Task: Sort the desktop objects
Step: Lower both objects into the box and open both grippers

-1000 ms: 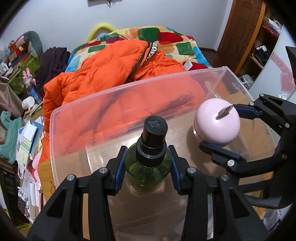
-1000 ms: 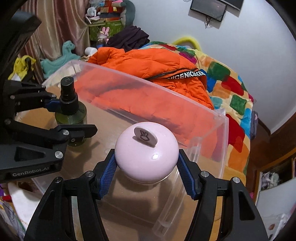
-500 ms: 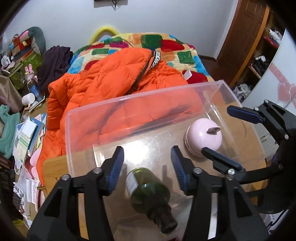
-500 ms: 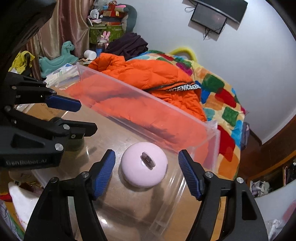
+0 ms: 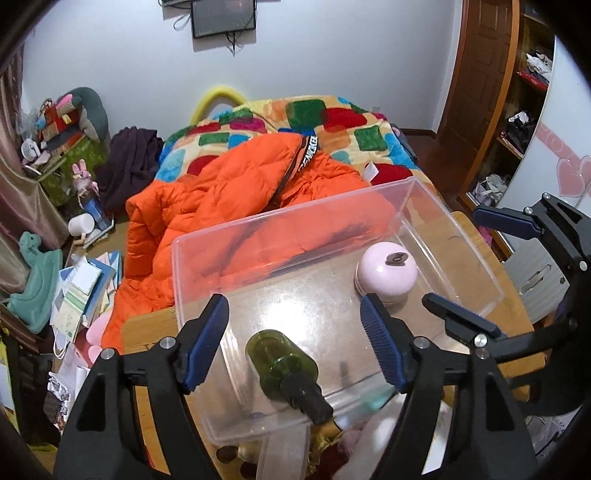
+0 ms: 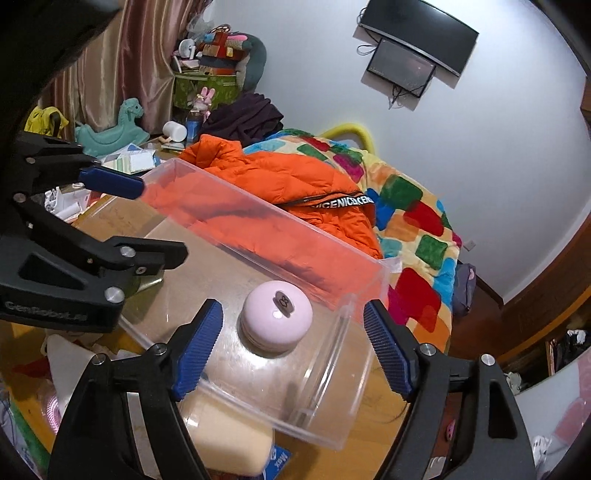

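Two handheld grippers, black plastic throughout. Left gripper: angular black arms, ribbed blue pads on the fingers, round silver screw heads at the joints. Right gripper: same black frame, same ribbed blue pads, same silver screws. Pale "GenRobot.AI" lettering on the side of the left gripper's body, beside a screw.

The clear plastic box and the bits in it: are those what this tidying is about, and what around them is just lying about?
Part of the job:
- clear plastic box
- green bottle, lying on its side in the box
- pink round gadget, upright in the box

Just lying about:
- orange jacket
- patchwork quilt
- teal rocking horse
- wall screen
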A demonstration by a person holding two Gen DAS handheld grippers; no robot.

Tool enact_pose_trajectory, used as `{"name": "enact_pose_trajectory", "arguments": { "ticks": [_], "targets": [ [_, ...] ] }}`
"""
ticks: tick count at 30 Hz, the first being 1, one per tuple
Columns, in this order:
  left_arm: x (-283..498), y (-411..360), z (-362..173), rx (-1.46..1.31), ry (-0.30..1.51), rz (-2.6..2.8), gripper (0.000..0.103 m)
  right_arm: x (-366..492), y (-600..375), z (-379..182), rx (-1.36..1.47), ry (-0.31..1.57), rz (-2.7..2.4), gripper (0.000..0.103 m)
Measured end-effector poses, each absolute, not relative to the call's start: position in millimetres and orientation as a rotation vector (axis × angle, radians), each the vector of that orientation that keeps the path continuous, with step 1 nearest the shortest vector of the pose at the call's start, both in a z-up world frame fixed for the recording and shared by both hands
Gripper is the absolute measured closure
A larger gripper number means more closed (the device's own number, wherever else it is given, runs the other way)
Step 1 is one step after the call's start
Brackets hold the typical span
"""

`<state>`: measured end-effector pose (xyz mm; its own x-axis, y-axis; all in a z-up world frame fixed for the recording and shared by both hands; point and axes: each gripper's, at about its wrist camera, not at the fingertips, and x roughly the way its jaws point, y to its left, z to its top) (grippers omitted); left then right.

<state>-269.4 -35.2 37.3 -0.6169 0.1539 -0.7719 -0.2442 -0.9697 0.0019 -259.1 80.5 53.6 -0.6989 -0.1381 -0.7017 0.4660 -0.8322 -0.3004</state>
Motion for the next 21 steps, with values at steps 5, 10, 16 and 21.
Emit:
{"name": "enact_pose_trajectory", "arguments": {
  "ticks": [5,10,16,21],
  "targets": [
    [-252.7,-36.8,47.0,-1.180,0.159,2.672,0.021,-253.2,94.1,57.5,1.009,0.608,-2.553,0.027],
    [-227.3,-41.2,58.3,-1.095,0.176,2.733,0.014,-243.5,112.0,64.8,1.026,0.523,-2.572,0.026],
    [-190.4,-54.5,73.3,-0.974,0.183,2.827,0.008,-226.1,136.5,75.9,1.009,0.418,-2.607,0.024],
    [-161.6,-70.8,73.5,-0.906,0.208,2.903,0.006,-205.2,156.5,79.0,0.987,0.343,-2.637,0.018]
  ]
}}
